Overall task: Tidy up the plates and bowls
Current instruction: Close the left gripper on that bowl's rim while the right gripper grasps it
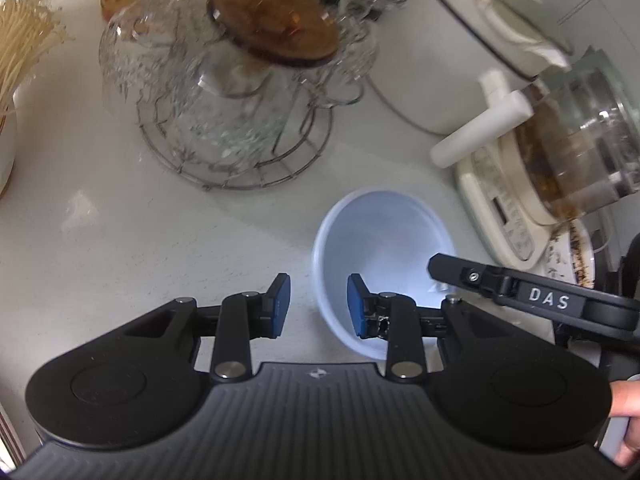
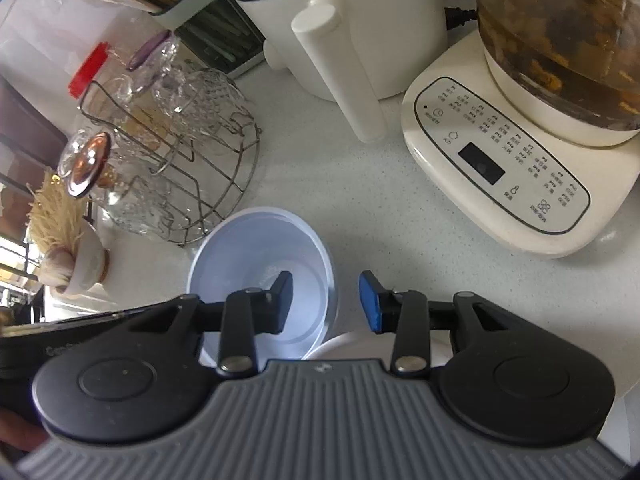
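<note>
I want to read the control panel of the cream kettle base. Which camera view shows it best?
The right wrist view: the control panel faces the camera, unobstructed, with display and icons visible. In the left wrist view the panel sits at the right edge, steeply foreshortened and blurred.

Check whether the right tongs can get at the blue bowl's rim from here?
Probably yes: the right tongs are open and straddle the blue bowl rim, nothing between. The left tongs crowd the opposite rim.

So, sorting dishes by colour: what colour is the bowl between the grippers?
Pale blue bowl, plain, no pattern; it shows best in the right wrist view.
</note>
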`<state>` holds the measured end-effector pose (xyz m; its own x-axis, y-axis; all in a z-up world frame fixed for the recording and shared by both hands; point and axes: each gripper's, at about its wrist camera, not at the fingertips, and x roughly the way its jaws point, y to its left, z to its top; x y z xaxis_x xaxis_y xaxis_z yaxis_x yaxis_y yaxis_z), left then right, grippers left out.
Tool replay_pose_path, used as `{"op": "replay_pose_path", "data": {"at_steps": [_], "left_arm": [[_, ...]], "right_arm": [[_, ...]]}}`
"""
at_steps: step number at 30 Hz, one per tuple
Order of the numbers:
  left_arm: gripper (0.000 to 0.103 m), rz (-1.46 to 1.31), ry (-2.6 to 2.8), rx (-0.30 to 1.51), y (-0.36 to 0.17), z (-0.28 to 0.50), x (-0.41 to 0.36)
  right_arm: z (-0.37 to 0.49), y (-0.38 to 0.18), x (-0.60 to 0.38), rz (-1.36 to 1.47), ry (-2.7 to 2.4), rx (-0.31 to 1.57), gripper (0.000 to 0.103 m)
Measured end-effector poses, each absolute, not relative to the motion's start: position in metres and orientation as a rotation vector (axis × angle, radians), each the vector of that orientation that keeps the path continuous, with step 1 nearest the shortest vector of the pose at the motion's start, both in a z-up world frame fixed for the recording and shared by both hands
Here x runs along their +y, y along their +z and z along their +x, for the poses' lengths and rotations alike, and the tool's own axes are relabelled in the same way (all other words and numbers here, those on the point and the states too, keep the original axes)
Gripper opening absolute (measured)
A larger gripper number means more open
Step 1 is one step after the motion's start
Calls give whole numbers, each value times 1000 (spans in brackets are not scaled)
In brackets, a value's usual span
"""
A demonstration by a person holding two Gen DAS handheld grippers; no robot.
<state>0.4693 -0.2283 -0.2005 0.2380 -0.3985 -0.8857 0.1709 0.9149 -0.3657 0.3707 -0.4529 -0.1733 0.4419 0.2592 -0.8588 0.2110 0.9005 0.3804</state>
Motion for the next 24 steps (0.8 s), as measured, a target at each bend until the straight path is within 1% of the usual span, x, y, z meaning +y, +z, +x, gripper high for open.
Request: {"op": "replay_pose_path", "data": {"at_steps": [1,4,6,7,8,10,13,18,20,24], "left_arm": [[36,-211,-396,1282,-203,470,-228],[34,-211,-401,1289,-209,472,-228],[32,-217,-406,1293,-212,474,-229],[27,-217,-410,1295,-214,476,-230],[24,-213,-412,1298,-215,477,-230],[24,-218,-418,1298,-217,482,-231],[21,-228,-417,1293,-217,487,-229],[18,-245,-423,1297,-216,490,-226],[13,-248,-427,1296,-216,491,-227],[10,-207,-431,1279,-211,492,-229]], "right_arm": [[372,-176,-452,468,34,1132,30],[376,-182,-450,466,36,1153,19],[377,-185,-451,467,25,1151,14],[378,-186,-451,472,28,1151,13],[380,-187,-452,478,30,1152,12],[382,-188,-451,480,30,1153,11],[385,-189,-450,481,40,1152,10],[390,-189,-448,467,48,1153,9],[392,-190,-448,469,50,1155,9],[393,-189,-446,459,64,1151,8]]}}
